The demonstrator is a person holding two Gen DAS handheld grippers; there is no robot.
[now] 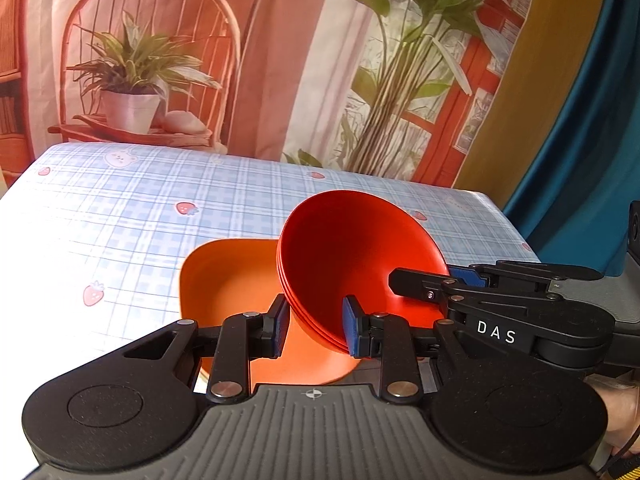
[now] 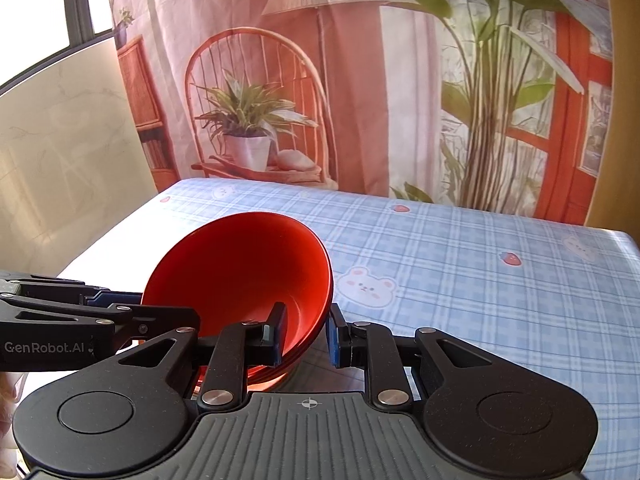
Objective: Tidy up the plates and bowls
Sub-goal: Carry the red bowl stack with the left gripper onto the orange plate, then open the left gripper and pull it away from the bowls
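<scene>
A stack of nested red bowls (image 1: pixel 352 256) hangs tilted above the table, its opening turned toward the cameras. My left gripper (image 1: pixel 316 328) is shut on the stack's near rim, a blue pad on each side of the wall. My right gripper (image 1: pixel 440 280) reaches in from the right and pinches the opposite rim. In the right wrist view the right gripper (image 2: pixel 306 334) clamps the red bowls (image 2: pixel 240 272) at their lower rim, and the left gripper (image 2: pixel 120 304) holds on from the left. An orange squarish plate (image 1: pixel 224 276) lies on the cloth under the stack, partly hidden by it.
The table wears a blue plaid cloth (image 1: pixel 120 216) with strawberries and bears (image 2: pixel 480 280). A printed backdrop (image 1: pixel 280 60) of a chair and plants hangs behind it. A pale panel (image 2: pixel 60 160) stands beyond the table's left edge. A person's hand (image 1: pixel 624 412) shows at the lower right.
</scene>
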